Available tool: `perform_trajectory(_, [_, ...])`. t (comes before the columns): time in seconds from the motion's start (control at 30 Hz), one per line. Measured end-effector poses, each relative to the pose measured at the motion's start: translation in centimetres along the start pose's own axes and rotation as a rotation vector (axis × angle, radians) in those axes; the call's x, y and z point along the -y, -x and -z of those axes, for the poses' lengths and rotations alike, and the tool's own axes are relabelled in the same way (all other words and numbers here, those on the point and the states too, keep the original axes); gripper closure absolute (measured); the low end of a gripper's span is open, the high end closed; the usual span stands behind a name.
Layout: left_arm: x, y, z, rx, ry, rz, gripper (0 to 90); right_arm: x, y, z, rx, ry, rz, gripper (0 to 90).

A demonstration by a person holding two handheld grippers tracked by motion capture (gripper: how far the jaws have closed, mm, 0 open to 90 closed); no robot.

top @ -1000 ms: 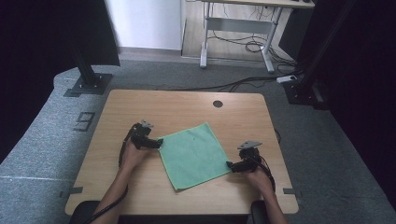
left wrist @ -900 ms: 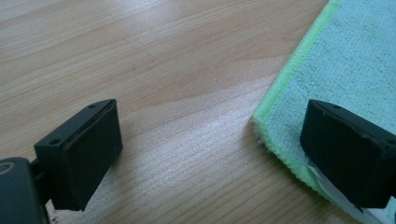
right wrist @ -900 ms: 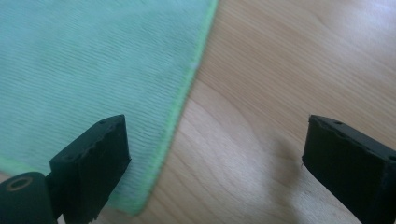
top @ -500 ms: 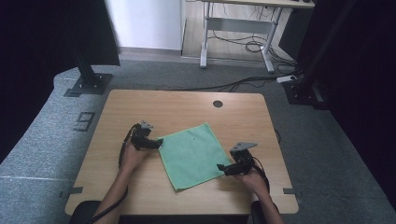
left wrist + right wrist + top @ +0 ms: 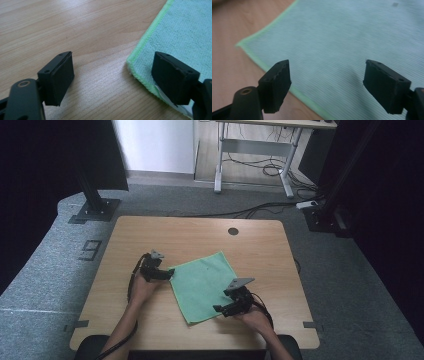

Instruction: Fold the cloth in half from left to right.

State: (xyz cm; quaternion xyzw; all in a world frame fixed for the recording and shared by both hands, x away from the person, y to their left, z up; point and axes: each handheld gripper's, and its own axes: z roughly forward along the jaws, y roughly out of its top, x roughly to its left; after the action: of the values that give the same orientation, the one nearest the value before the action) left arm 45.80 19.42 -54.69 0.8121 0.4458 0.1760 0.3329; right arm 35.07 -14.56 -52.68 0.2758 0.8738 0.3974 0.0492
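A green cloth (image 5: 204,285) lies flat on the tabletop (image 5: 170,232), near its middle. The left gripper (image 5: 167,273), at the cloth's left corner, and the right gripper (image 5: 219,309), over its near right edge, have both just been closing their fingers, which stand apart and grip nothing.

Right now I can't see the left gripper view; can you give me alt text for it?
The left gripper is open over the wooden table, its jaws straddling a corner of the green cloth. One jaw sits over bare wood, the other over the cloth's edge.

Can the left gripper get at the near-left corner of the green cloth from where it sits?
Probably yes: the left gripper sits open at the green cloth, its corner between the jaws, nothing blocking.
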Motion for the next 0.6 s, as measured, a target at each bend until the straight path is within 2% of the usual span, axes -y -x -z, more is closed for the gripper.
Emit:
perform_trajectory(0.03, [0.1, 0.1, 0.1, 0.009, 0.006, -0.010, 23.7, -0.4, -0.8, -0.5, -0.031, -0.007, 0.021, 26.6])
perform_trajectory(0.13, [0.1, 0.2, 0.2, 0.023, 0.015, -0.020, 29.5, -0.9, -2.0, -1.2, -0.086, -0.015, 0.046, 30.7])
perform_trajectory(0.2, [0.1, 0.2, 0.2, 0.026, 0.016, -0.022, 32.7, -1.1, -2.5, -1.5, -0.101, -0.019, 0.056, 31.6])
perform_trajectory(0.23, [0.2, 0.2, 0.2, 0.033, 0.020, -0.027, 34.3, -1.5, -3.3, -2.0, -0.127, -0.023, 0.077, 34.5])
perform_trajectory(0.37, [0.2, 0.2, 0.3, 0.036, 0.022, -0.027, 37.5, -2.1, -4.8, -3.1, -0.179, -0.037, 0.115, 39.4])
perform_trajectory(0.43, [0.1, 0.3, 0.3, 0.034, 0.021, -0.021, 37.5, -2.2, -5.2, -3.4, -0.191, -0.043, 0.122, 40.6])
perform_trajectory(0.47, [0.1, 0.3, 0.3, 0.035, 0.016, -0.013, 37.3, -2.5, -5.8, -3.9, -0.202, -0.053, 0.143, 42.5])
perform_trajectory(0.53, [-0.2, 0.3, 0.4, 0.058, 0.001, 0.011, 36.9, -2.7, -6.3, -4.3, -0.214, -0.054, 0.153, 44.5])
perform_trajectory(0.6, [-0.3, 0.3, 0.4, 0.061, -0.002, 0.009, 38.2, -3.0, -6.8, -4.6, -0.225, -0.049, 0.161, 47.0])
